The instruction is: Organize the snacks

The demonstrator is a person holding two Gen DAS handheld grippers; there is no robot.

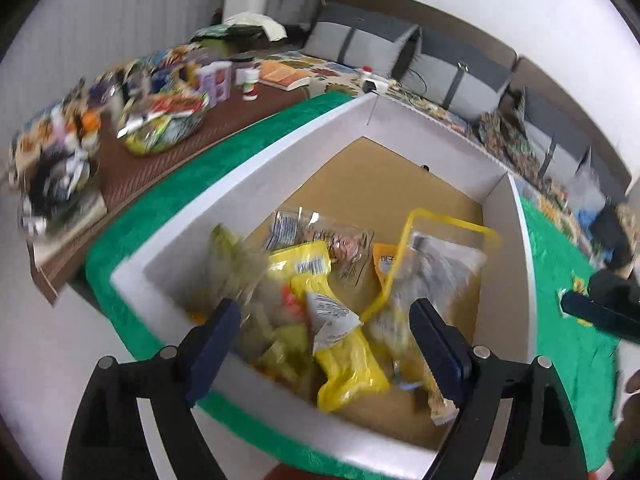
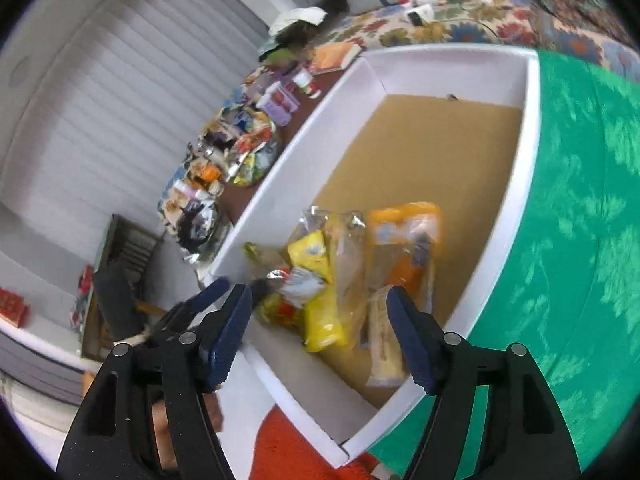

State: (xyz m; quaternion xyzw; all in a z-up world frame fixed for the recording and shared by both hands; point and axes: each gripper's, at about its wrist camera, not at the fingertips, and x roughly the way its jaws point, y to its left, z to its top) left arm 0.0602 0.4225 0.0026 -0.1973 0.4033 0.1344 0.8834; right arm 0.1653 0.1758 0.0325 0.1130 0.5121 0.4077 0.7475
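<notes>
A white box (image 1: 280, 140) with a brown cardboard floor sits on a green cloth (image 1: 180, 184). Several snack packets lie at its near end: a yellow packet (image 1: 348, 356), a clear bag with a yellow zip edge (image 1: 436, 264) and a clear wrapper (image 1: 316, 232). My left gripper (image 1: 324, 320) is open and empty above these packets. My right gripper (image 2: 320, 312) is open and empty over the same box (image 2: 532, 120), above the yellow packet (image 2: 316, 256) and an orange packet (image 2: 404, 240). The right gripper's tip shows at the left wrist view's right edge (image 1: 592, 308).
A brown table (image 1: 160, 156) left of the box carries a pile of loose snacks (image 1: 160, 124) and small bottles (image 1: 250, 84). A patterned sofa with grey cushions (image 1: 360, 40) stands behind. The snack pile also shows in the right wrist view (image 2: 240, 148).
</notes>
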